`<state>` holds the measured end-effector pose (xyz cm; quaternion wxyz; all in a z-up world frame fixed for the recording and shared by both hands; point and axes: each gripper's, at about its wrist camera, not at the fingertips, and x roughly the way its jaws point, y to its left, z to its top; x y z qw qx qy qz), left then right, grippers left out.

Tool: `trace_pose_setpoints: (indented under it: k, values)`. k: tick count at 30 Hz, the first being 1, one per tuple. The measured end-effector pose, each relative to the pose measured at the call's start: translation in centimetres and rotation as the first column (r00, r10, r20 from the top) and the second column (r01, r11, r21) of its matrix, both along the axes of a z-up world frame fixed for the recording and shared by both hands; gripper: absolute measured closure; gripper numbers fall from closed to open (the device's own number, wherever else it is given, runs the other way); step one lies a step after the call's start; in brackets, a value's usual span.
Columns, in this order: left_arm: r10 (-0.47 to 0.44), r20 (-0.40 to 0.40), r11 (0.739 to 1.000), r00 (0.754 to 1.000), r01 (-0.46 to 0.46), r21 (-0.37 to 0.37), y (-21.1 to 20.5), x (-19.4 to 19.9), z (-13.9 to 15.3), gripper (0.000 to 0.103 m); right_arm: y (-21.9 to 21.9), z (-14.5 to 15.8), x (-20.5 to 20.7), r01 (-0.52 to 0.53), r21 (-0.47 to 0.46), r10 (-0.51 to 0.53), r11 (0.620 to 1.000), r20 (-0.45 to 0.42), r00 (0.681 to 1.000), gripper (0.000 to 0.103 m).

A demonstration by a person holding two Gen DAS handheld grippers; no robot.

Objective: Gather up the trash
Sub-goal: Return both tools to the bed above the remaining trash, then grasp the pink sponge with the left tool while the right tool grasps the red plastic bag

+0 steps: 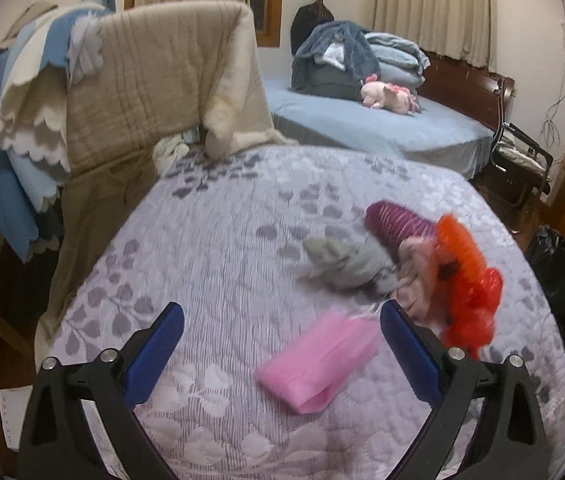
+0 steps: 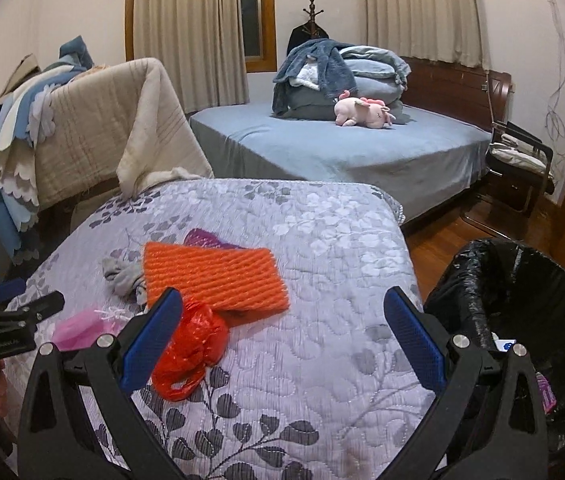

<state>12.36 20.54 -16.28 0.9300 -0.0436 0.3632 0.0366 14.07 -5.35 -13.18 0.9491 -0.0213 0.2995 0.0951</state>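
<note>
Trash lies on the lilac quilted bed [image 2: 322, 240]. My left gripper [image 1: 282, 344] is open, its blue pads either side of a pink foam sleeve [image 1: 318, 364] without touching it. Beyond it sit a grey cloth [image 1: 342, 260], a purple foam net [image 1: 394, 224], an orange foam net [image 1: 458, 248] and a red plastic bag [image 1: 474, 312]. My right gripper [image 2: 282, 336] is open and empty above the quilt. Its left pad is just in front of the red plastic bag [image 2: 190, 344], which lies against the orange foam net [image 2: 214, 276]. The left gripper [image 2: 28, 295] shows at the left edge near the pink foam sleeve [image 2: 78, 330].
A bin with a black liner [image 2: 522, 312] stands on the wooden floor right of the bed, with some scraps inside. Blankets hang over a frame [image 2: 94, 120] at the left. A blue bed [image 2: 342, 148] with folded bedding and a pink plush toy [image 2: 362, 114] lies behind.
</note>
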Motion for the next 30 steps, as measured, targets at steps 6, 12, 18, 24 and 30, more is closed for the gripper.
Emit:
trace_pose_setpoints:
  k: [6,12,18,24,30]
  values:
    - [-0.024,-0.055,0.999,0.998,0.023,-0.023,0.1,0.1,-2.1,0.010,0.7,-1.0,0.1,-0.006,-0.022,0.006,1.000,-0.025,1.000,0.005]
    - [-0.064,-0.122,0.997,0.990,0.058,-0.058,-0.6,0.9,-3.9,0.023,0.9,-1.5,0.2,-0.008,-0.039,0.007,0.999,-0.039,0.999,0.005]
    - [-0.087,-0.133,0.995,0.987,0.079,-0.065,-1.2,1.2,-4.3,0.062,1.0,-1.9,0.3,-0.011,-0.040,0.009,0.999,-0.053,0.999,0.005]
    - [-0.089,-0.106,0.994,0.990,0.081,-0.078,-1.3,1.1,-3.5,0.080,1.4,-2.3,0.3,-0.031,-0.022,0.029,0.999,-0.074,0.997,0.005]
    - [-0.075,-0.057,0.995,0.996,0.070,-0.075,-0.9,1.1,-1.5,0.082,2.6,-2.9,0.2,-0.065,-0.002,0.064,0.998,-0.102,0.993,0.005]
